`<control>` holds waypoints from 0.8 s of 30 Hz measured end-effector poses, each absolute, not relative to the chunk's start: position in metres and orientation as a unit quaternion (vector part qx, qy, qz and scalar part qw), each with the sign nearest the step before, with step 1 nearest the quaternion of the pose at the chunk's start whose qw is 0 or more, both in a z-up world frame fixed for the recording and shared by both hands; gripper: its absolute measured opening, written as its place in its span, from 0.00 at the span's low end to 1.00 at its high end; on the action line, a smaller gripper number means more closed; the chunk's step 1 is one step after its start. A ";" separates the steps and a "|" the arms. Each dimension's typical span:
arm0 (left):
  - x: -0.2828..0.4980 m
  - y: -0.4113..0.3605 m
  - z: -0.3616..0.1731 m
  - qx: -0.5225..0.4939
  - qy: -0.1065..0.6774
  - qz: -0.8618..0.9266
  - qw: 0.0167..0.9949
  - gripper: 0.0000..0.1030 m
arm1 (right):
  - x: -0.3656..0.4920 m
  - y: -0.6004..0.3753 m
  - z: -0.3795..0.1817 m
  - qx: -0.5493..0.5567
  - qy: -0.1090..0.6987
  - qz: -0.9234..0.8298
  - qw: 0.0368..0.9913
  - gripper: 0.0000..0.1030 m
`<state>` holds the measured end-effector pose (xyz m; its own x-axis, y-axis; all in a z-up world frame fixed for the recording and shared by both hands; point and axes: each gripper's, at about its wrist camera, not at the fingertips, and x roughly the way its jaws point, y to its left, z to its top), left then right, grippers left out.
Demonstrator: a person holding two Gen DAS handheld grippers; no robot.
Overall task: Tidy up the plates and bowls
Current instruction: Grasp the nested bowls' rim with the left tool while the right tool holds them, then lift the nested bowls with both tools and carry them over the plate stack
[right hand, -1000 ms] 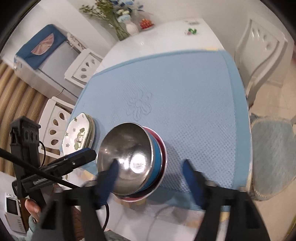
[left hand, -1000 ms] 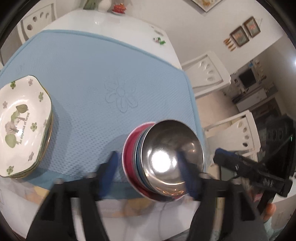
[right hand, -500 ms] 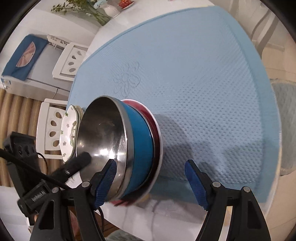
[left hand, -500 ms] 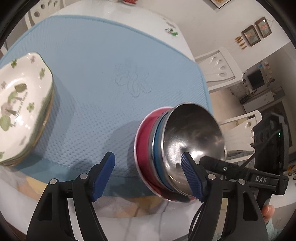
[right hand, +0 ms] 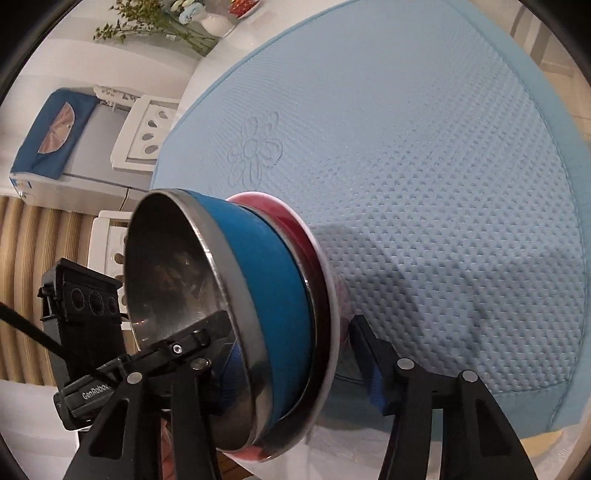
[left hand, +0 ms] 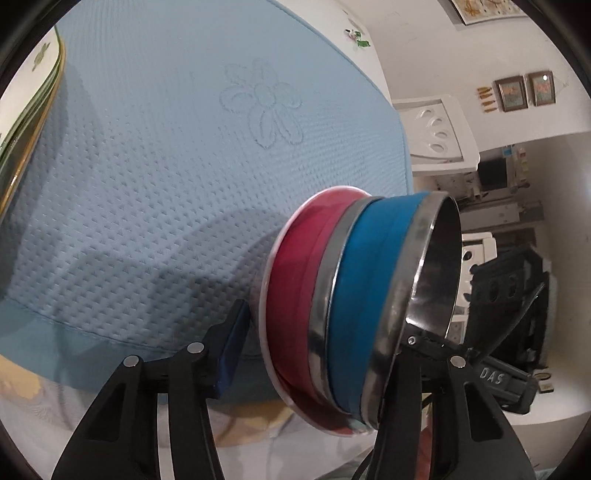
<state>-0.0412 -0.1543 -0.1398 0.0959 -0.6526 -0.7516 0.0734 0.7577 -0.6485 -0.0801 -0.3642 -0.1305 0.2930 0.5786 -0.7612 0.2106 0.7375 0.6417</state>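
Note:
A nested stack of bowls stands at the near edge of the blue mat: a steel-lined blue bowl (left hand: 373, 280) inside a red bowl (left hand: 295, 280), also in the right wrist view as the blue bowl (right hand: 266, 291) and the red bowl (right hand: 314, 273). My left gripper (left hand: 317, 339) straddles the stack, one finger under the base, the other at the steel rim. My right gripper (right hand: 288, 354) straddles it from the opposite side. Both jaws are wide; contact is unclear. The plate stack (left hand: 26, 110) lies at the far left.
The blue mat (left hand: 155, 155) covers a white table. White chairs (left hand: 436, 129) stand around it. A flower vase (right hand: 214, 22) is at the table's far end. A cabinet with a blue cover (right hand: 55, 133) stands beyond.
Both grippers have dropped from above the bowls to table level and closed in, so each now straddles the bowl stack from the side. The plate stack has slid out to the left edge of view.

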 end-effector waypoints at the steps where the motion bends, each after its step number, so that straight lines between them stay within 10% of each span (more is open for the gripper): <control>1: -0.041 -0.154 -0.140 -0.235 0.620 -0.260 0.702 0.47 | -0.081 -0.364 -0.130 0.340 0.579 0.126 0.730 0.51; 24: -0.002 -0.146 -0.105 -0.143 0.581 -0.261 0.757 0.42 | -0.052 -0.316 -0.094 0.236 0.544 0.116 0.797 0.47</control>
